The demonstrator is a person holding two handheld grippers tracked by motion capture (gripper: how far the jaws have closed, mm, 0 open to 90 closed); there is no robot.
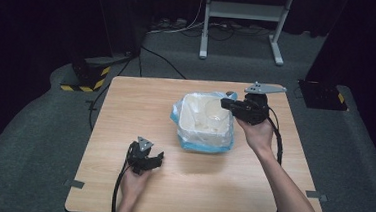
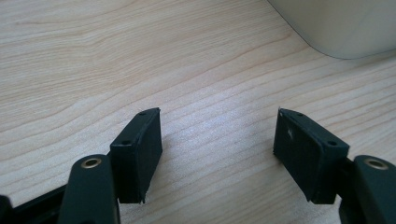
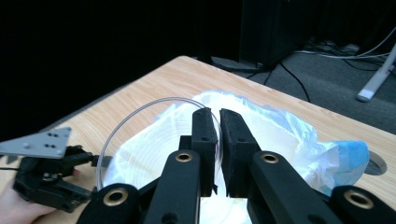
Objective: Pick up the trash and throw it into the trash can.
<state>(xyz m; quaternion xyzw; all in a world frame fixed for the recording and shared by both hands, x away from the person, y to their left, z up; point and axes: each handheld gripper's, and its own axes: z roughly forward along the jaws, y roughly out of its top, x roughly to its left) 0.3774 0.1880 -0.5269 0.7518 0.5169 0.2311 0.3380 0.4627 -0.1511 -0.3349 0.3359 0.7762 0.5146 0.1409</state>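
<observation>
Right gripper view: hand-held gripper (image 3: pixel 218 122) pinches clear cup (image 3: pixel 140 126) rim above bin (image 3: pixel 299 140).

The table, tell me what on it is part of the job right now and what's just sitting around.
In the job:
- right gripper, shut on the rim of a clear plastic cup
- white bin with a bag liner, under the cup

Just there:
- left gripper, open over bare wooden table
- white stand and cables on the floor behind

Overhead view; two close jaw-level views
</observation>
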